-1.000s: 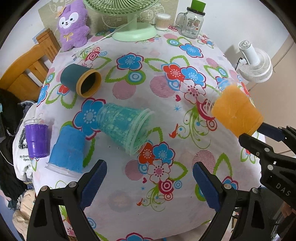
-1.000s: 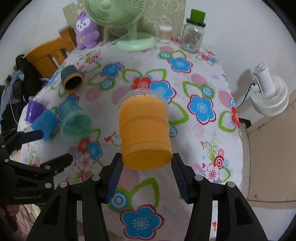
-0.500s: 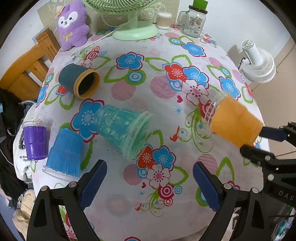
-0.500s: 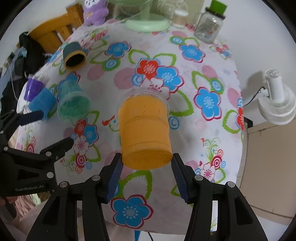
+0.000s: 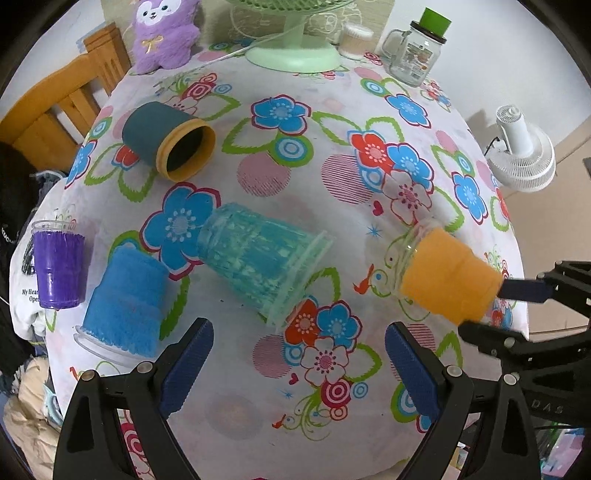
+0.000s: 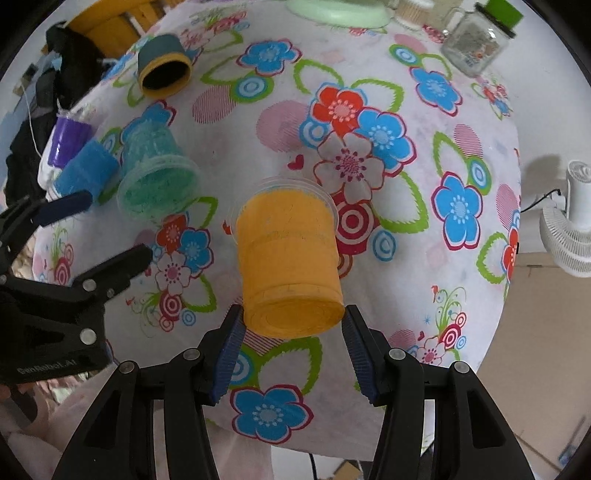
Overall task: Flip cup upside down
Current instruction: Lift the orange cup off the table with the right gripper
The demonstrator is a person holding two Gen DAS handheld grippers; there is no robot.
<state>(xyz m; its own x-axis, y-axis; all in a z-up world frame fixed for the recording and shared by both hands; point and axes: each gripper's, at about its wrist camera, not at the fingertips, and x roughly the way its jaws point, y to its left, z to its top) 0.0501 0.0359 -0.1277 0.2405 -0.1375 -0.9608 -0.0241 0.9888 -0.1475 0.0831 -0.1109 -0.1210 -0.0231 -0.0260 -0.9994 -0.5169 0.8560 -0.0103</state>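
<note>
My right gripper [image 6: 291, 326] is shut on the base end of an orange cup [image 6: 290, 258], its clear rim pointing away and down toward the floral tablecloth [image 6: 461, 122]. In the left wrist view the orange cup [image 5: 443, 273] hangs tilted over the table's right side, rim close to the cloth, held by the right gripper [image 5: 491, 302]. My left gripper [image 5: 297, 363] is open and empty above the table's near edge; it also shows in the right wrist view [image 6: 92, 229].
A teal cup [image 5: 266, 254] and a dark cup with an orange rim [image 5: 170, 142] lie on their sides. A blue cup [image 5: 123, 299] stands upside down, a purple cup [image 5: 59, 264] upright. Green fan base [image 5: 293, 55], jar [image 5: 419, 48], plush toy [image 5: 164, 33] at the back.
My right gripper has lowered and tipped the orange cup, rim closer to the tablecloth. My left gripper has shifted slightly and stays open.
</note>
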